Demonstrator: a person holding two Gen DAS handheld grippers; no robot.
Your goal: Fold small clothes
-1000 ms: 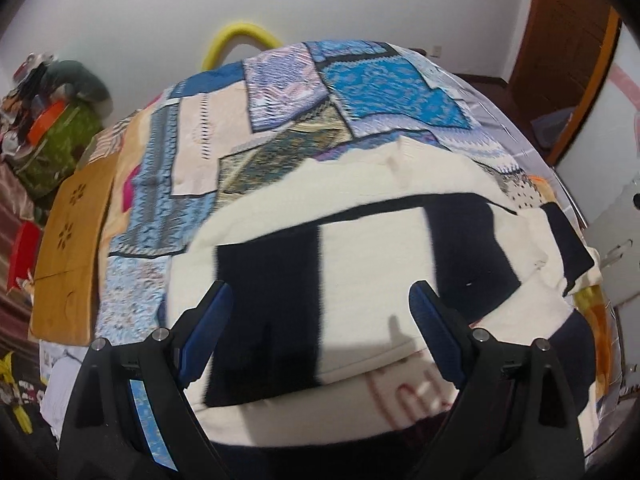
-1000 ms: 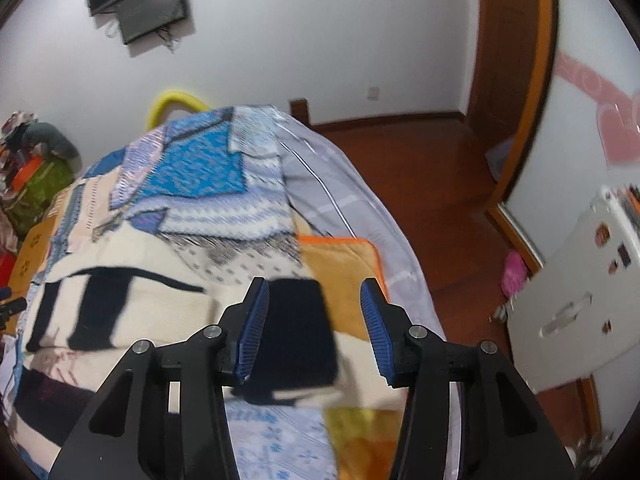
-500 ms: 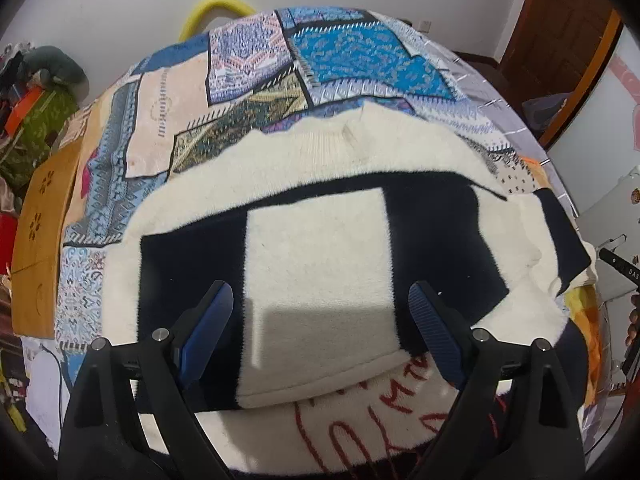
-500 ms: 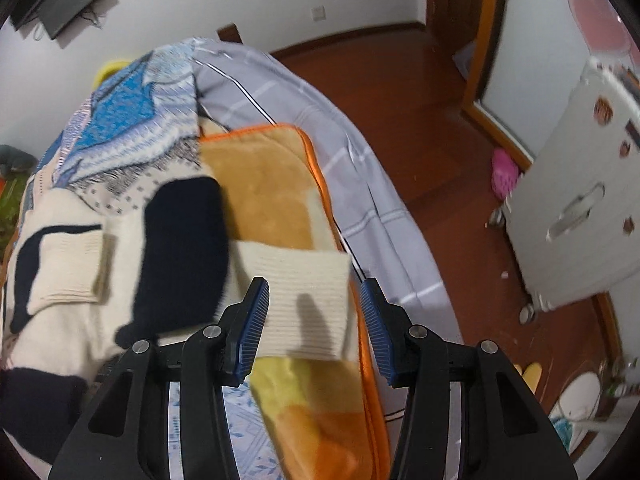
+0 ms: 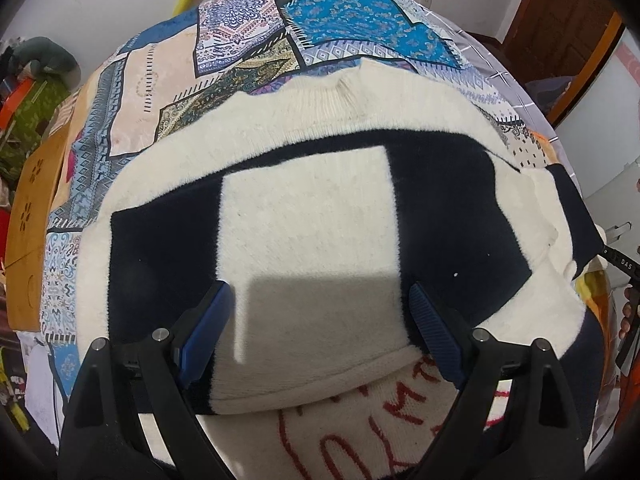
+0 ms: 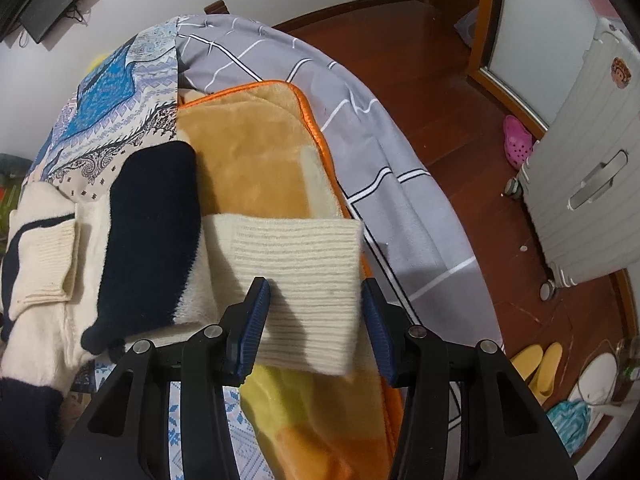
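We hover both tools over the sweater [image 5: 308,216].
Left tool [image 5: 320,320] gapes wide, empty; right tool [image 6: 314,320] open, straddling the cuff [image 6: 296,272] at 12 o'clock.

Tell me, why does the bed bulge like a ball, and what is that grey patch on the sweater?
Left wrist view: the fisheye lens bows the sweater and quilt; the grey patch is shadow between the claw's fingers. Right wrist view: same bulge, black corners, cuff sharp.

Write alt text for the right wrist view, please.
An open two-finger tool straddles the ribbed cream cuff of a cream and navy sweater on an orange blanket. A white suitcase stands on the wooden floor beyond.
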